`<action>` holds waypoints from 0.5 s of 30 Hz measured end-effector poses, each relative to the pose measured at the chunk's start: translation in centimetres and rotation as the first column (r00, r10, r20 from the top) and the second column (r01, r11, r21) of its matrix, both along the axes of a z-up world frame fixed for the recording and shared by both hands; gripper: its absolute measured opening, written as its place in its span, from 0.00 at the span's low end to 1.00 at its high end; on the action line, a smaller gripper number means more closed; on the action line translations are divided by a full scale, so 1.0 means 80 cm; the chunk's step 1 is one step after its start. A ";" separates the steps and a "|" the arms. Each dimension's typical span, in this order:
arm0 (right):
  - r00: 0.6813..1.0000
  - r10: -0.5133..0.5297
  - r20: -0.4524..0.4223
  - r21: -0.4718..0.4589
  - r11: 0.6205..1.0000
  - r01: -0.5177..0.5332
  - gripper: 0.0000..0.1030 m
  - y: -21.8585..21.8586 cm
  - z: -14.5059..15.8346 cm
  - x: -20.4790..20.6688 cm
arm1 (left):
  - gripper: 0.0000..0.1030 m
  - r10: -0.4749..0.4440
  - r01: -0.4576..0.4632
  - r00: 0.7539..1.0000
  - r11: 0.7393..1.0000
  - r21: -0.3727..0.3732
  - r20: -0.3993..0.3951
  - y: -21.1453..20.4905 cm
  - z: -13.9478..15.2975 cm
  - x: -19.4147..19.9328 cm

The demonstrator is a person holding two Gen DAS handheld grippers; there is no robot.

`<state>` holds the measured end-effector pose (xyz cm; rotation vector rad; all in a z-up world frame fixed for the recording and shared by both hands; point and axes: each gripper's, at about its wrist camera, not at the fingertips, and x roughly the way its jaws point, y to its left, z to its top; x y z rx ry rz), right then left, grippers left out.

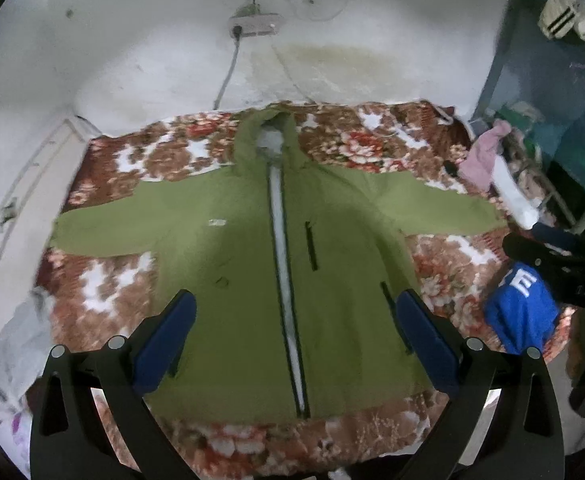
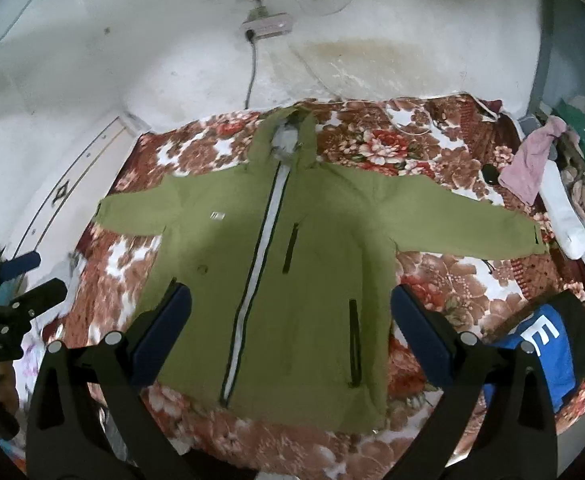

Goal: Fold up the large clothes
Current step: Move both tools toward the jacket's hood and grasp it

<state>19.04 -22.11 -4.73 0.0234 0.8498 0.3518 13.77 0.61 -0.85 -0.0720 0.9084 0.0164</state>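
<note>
Jacket (image 1: 232, 248): it lies flat and face up on the bed, front zipped, sleeves spread out to either side, hood toward the wall. We judge it a padded winter coat, bulky but soft, heavier than a shirt, with a smooth olive shell that may slide a little in a pinch. It should drape and sag when lifted, so we would take it at firm edges: a cuff, a shoulder seam or a hem corner, where the layers bunch thick enough to hold.

The blanket (image 1: 180, 148) beneath it is plush, with a red, brown and white floral pattern; its pile should give some friction and keep the coat from slipping as a sleeve is turned in.

Next in size, a blue cloth (image 1: 520, 312) with white lettering lies crumpled by the coat's hem on the right, apart from it.

The sleeves are broad, flat tubes; the right sleeve (image 2: 472, 220) ends in a dark-tabbed cuff.

The left gripper (image 1: 292, 320) and right gripper (image 2: 290, 316) both hover above the lower body of the coat, each with jaws spread wide apart and holding nothing; their pads (image 2: 164, 332) are flat, dark blue and matte.

The zip (image 1: 282, 264) runs pale and straight from collar to hem, a stiff line to fold about. Smaller still are the dark pocket slits (image 2: 354, 344), thin and vertical.
</note>
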 end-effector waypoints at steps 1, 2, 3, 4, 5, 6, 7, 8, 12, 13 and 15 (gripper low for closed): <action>1.000 -0.012 0.002 -0.009 1.000 0.012 0.96 0.014 0.000 0.010 | 0.95 -0.018 0.018 1.000 1.000 -0.012 -0.003 0.014 -0.005 0.018; 1.000 -0.022 0.000 -0.013 1.000 0.022 0.96 0.023 -0.001 0.018 | 0.95 -0.025 0.025 1.000 1.000 -0.012 -0.007 0.023 -0.008 0.027; 0.999 -0.033 -0.005 -0.013 0.999 0.033 0.96 0.033 0.000 0.028 | 0.95 -0.035 0.035 0.999 0.999 -0.010 -0.022 0.038 -0.013 0.045; 0.999 -0.046 -0.005 -0.013 0.999 0.045 0.96 0.046 0.001 0.041 | 0.95 -0.048 0.048 0.998 0.999 -0.023 -0.030 0.054 -0.016 0.062; 0.999 -0.054 -0.002 -0.016 0.998 0.054 0.96 0.056 0.002 0.050 | 0.95 -0.062 0.061 0.998 0.998 -0.034 -0.027 0.065 -0.017 0.076; 0.998 -0.063 0.000 -0.023 0.998 0.063 0.96 0.069 0.003 0.065 | 0.95 -0.076 0.075 0.997 0.997 -0.034 -0.022 0.076 -0.018 0.089; 0.998 -0.069 -0.004 -0.028 0.997 0.068 0.96 0.079 0.003 0.077 | 0.95 -0.089 0.088 0.996 0.996 -0.033 -0.020 0.085 -0.019 0.097; 0.997 -0.075 -0.010 -0.029 0.997 0.075 0.96 0.086 0.002 0.087 | 0.95 -0.109 0.109 0.994 0.993 -0.037 -0.019 0.096 -0.022 0.110; 0.995 -0.096 -0.038 -0.018 0.995 0.095 0.96 0.118 -0.002 0.142 | 0.95 -0.149 0.146 0.989 0.985 -0.089 -0.025 0.137 -0.035 0.169; 0.995 -0.094 -0.041 -0.027 0.995 0.093 0.96 0.126 -0.005 0.158 | 0.95 -0.140 0.137 0.990 0.987 -0.081 -0.032 0.146 -0.040 0.184; 0.995 -0.087 -0.040 -0.041 0.996 0.085 0.96 0.138 -0.010 0.185 | 0.95 -0.122 0.117 0.991 0.990 -0.078 -0.062 0.164 -0.051 0.217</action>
